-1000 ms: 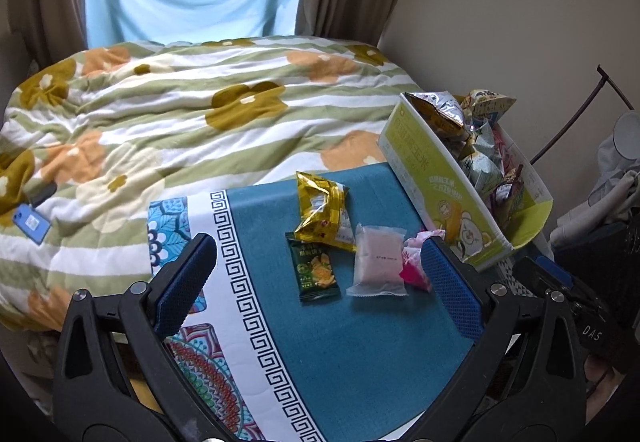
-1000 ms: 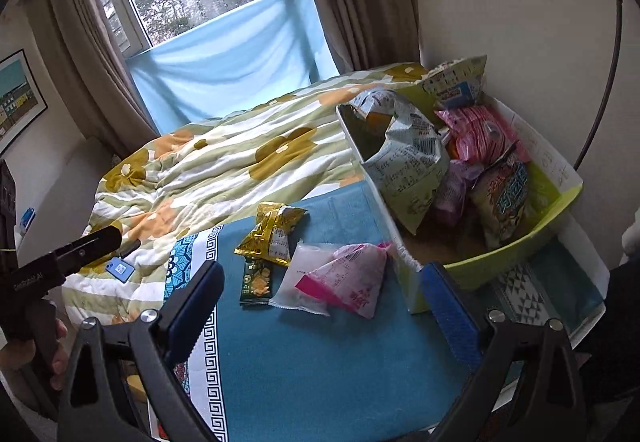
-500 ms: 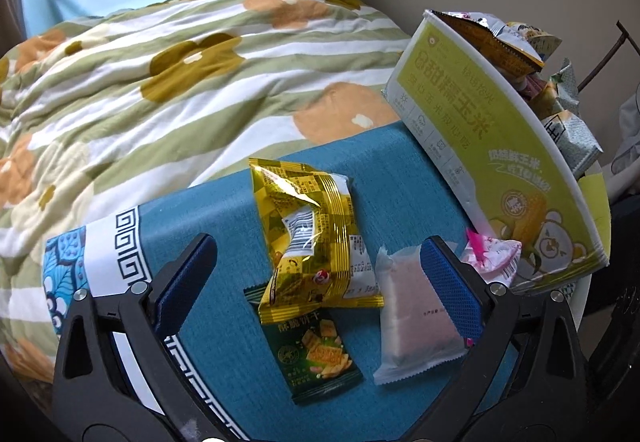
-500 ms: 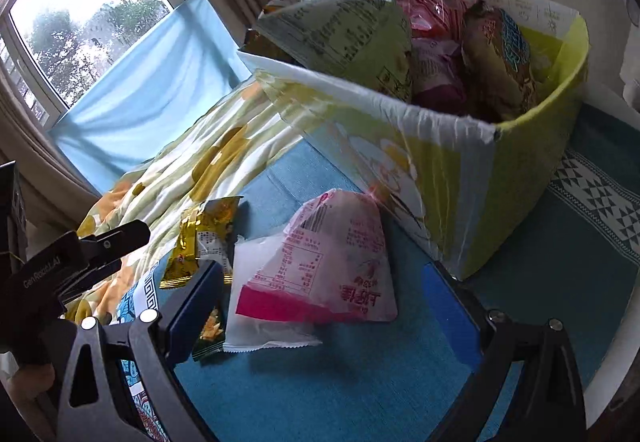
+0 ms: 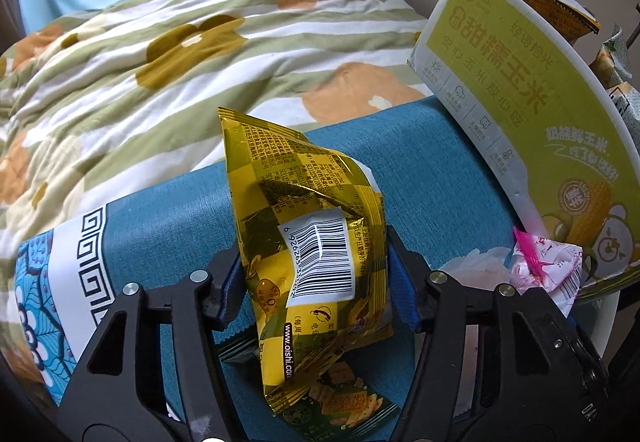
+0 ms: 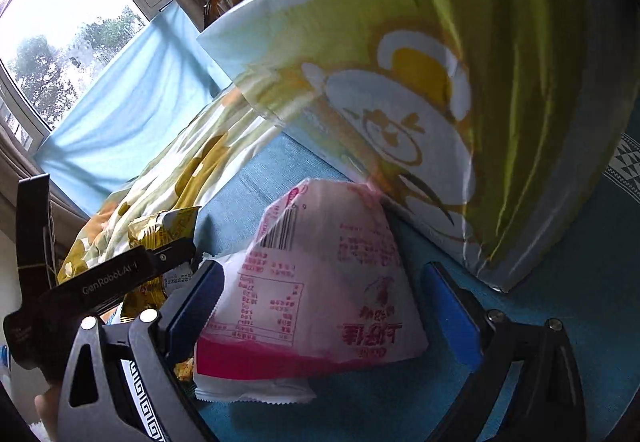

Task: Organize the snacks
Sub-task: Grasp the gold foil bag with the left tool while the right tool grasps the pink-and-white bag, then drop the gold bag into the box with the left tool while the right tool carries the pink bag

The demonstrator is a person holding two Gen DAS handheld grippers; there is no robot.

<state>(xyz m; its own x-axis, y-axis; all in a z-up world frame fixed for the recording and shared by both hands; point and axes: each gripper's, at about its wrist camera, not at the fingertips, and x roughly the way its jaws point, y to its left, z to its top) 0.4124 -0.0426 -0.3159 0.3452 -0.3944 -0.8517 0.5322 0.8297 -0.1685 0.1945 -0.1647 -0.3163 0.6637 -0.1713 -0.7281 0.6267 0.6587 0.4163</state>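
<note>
My left gripper [image 5: 316, 282] is shut on a gold snack bag [image 5: 308, 226], its blue pads pressing both sides; the bag's top stands up off the teal cloth [image 5: 432, 170]. A green cracker packet [image 5: 340, 406] lies under it. My right gripper [image 6: 320, 306] is open, its pads on either side of a pink-and-white snack bag [image 6: 320, 282] without squeezing it. That bag lies on a clear white packet [image 6: 252, 390], against the yellow-green snack box [image 6: 460, 90]. The box also shows in the left wrist view [image 5: 520, 90], with the pink bag [image 5: 548, 262] at its base.
A striped flowered quilt [image 5: 160, 62] covers the bed behind the cloth. The box holds several snack bags [image 5: 552, 2]. The left gripper's body [image 6: 108, 282] shows at the left of the right wrist view. A window [image 6: 60, 10] is behind.
Both grippers moved down and forward onto the snacks. The left one closed on the gold bag and tipped it up. The right one came around the pink bag, still open.
</note>
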